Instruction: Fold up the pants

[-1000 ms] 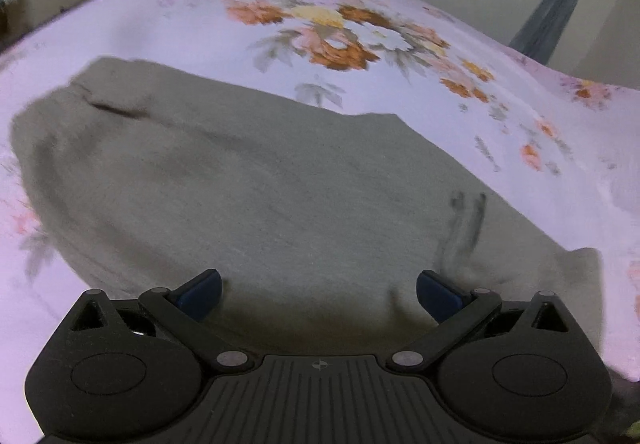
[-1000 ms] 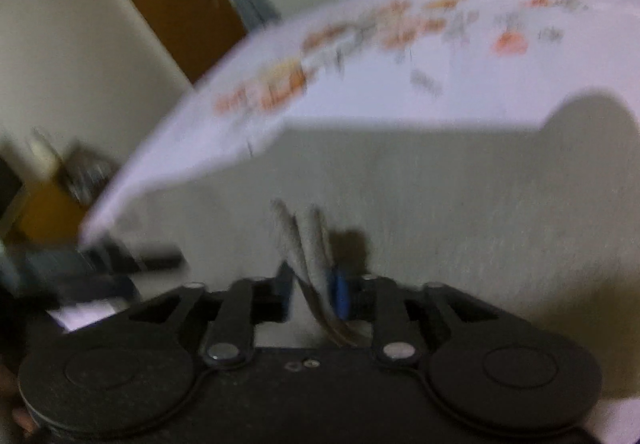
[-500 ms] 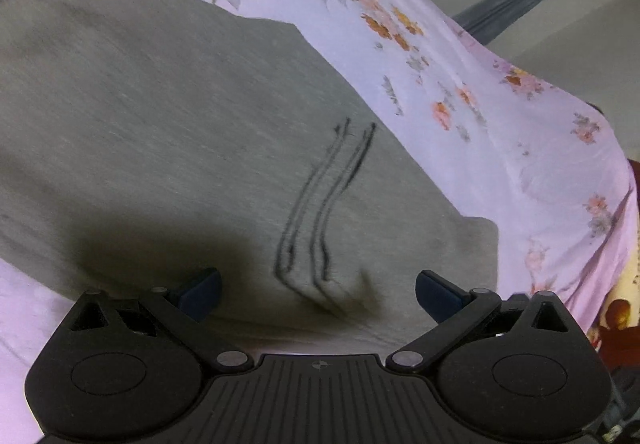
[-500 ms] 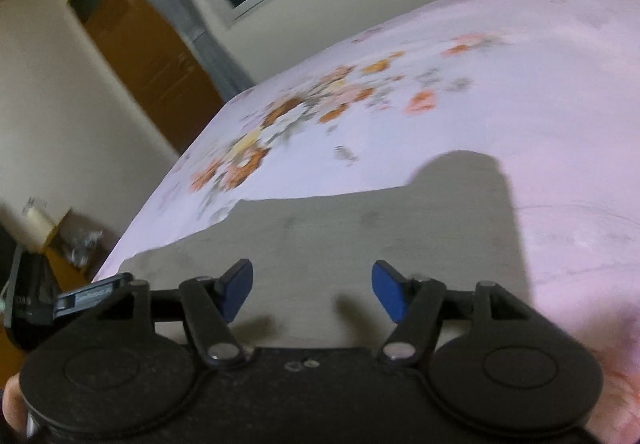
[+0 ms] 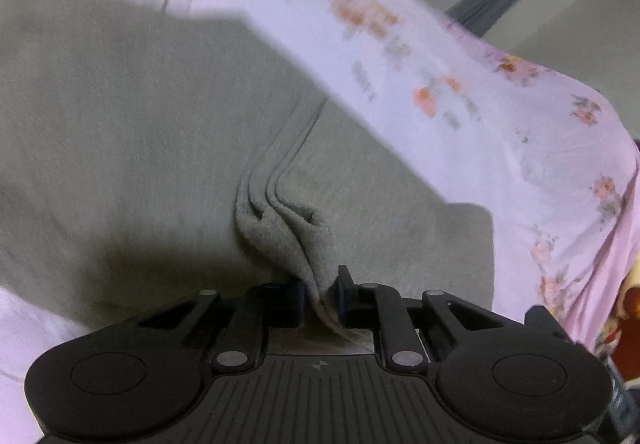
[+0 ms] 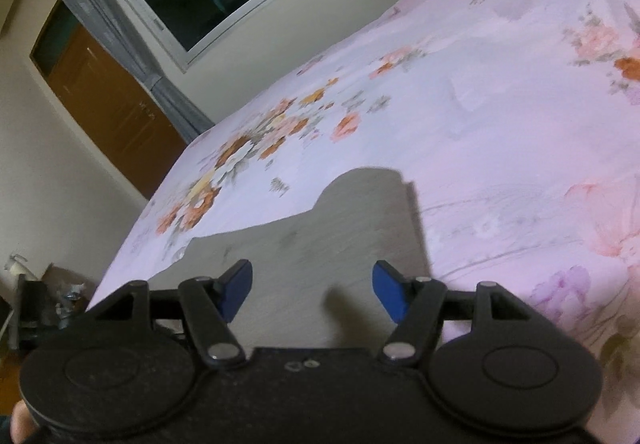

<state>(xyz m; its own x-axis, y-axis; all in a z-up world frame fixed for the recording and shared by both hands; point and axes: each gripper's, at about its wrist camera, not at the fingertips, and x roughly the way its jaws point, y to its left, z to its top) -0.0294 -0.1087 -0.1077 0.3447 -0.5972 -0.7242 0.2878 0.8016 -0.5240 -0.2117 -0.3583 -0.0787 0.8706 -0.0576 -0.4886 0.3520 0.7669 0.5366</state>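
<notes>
The left gripper [image 5: 320, 294] is clamped on a bunched fold of the grey knit fabric pants [image 5: 132, 148], the pinched edge rising in ridges between its closed jaws. The pants lie spread on the bed's pale pink floral bedsheet [image 5: 500, 132] — this view is motion-blurred. The right gripper [image 6: 312, 290] holds nothing — its blue-padded jaws stand wide apart above the grey pants [image 6: 320, 244].

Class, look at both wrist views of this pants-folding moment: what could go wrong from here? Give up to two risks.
1. The left gripper pinches only a small bunched ridge of the grey fleece pants; lifting may let it slip out or leave creases.
2. The right gripper hangs open, holding nothing, so the fabric could drag unevenly across the pink floral bedsheet.
</notes>
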